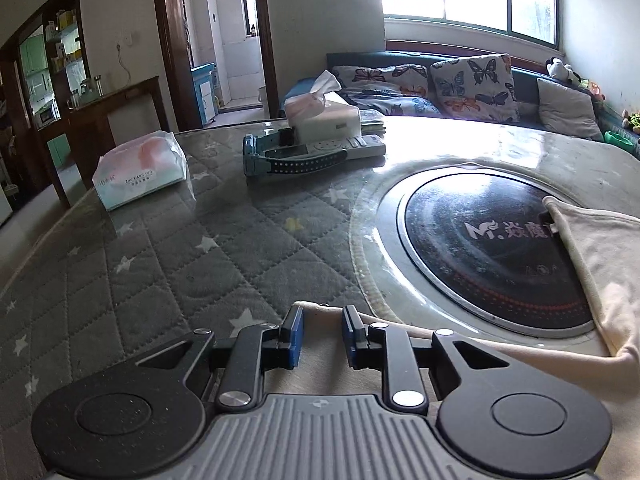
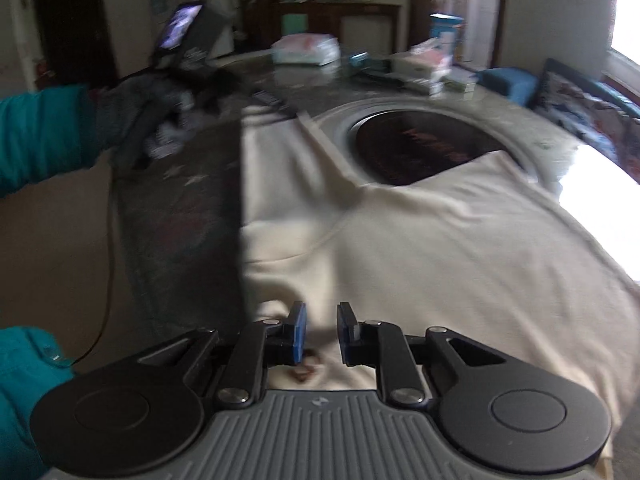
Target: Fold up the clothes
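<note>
A cream garment (image 2: 400, 240) lies spread flat on the table and partly covers the round black cooktop (image 2: 420, 148). My right gripper (image 2: 322, 330) is open just above the garment's near part, with nothing between its blue pads. My left gripper (image 1: 323, 332) is open over a corner of the same cream garment (image 1: 600, 264), whose edge runs off to the right across the cooktop (image 1: 480, 256). In the right wrist view the left gripper (image 2: 168, 92) shows blurred at the far left, held by a gloved hand in a teal sleeve.
The table has a grey quilted star-patterned cover (image 1: 160, 272). At the back stand a tissue pack (image 1: 140, 168), a tissue box (image 1: 320, 112), a blue device with a dotted strap (image 1: 292, 156) and a remote (image 1: 352, 146). A sofa with butterfly cushions (image 1: 472, 84) is behind.
</note>
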A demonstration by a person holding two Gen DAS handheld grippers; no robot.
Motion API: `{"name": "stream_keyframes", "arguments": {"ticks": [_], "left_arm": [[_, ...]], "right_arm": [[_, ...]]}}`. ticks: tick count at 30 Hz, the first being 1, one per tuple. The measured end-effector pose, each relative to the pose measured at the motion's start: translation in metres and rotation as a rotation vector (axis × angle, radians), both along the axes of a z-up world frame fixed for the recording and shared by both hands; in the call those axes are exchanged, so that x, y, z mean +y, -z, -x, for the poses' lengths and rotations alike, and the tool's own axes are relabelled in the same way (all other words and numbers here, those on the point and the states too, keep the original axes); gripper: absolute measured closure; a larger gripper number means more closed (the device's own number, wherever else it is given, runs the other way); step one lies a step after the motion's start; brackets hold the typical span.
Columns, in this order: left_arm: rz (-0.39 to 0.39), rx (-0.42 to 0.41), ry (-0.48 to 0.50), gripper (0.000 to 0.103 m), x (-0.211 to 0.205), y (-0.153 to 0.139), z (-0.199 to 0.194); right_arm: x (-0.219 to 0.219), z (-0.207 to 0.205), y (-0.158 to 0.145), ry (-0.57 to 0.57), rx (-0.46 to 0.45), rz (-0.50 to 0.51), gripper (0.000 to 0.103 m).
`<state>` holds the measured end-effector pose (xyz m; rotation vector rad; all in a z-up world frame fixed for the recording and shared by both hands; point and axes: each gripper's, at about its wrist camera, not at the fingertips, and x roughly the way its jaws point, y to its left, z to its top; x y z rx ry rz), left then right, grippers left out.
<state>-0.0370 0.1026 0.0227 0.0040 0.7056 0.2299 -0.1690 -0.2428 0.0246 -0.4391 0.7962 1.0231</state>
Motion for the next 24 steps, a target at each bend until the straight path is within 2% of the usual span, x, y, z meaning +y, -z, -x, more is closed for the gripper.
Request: {"name": "stream_keyframes", "arguments": {"ticks": [3, 12, 18, 22, 24], "left_arm": [[-0.011, -0.005, 0.002, 0.078, 0.001, 0.001, -0.002], [-0.029, -0.002, -0.001, 0.078, 0.0, 0.001, -0.002], [-0.014, 0.004, -0.009, 0.077, 0.001, -0.003, -0.001], [0.0, -0.025, 0.017, 0.077, -0.013, -0.016, 0.005], [0.006, -0.047, 0.062, 0.077, -0.028, -0.024, 0.009]], "right_arm": [[0.0, 0.016, -0.001, -0.068, -0.022, 0.016, 0.088], [-0.006, 0.024, -0.007, -0.064, -0.012, -0.021, 0.088], [-0.042, 0.02, -0.018, 0.095, -0.032, -0.034, 0.088], [-0.072, 0.015, -0.02, 0.233, -0.037, -0.019, 0.088], [-0.091, 0.012, -0.019, 0.303, -0.035, 0.009, 0.088]]}}
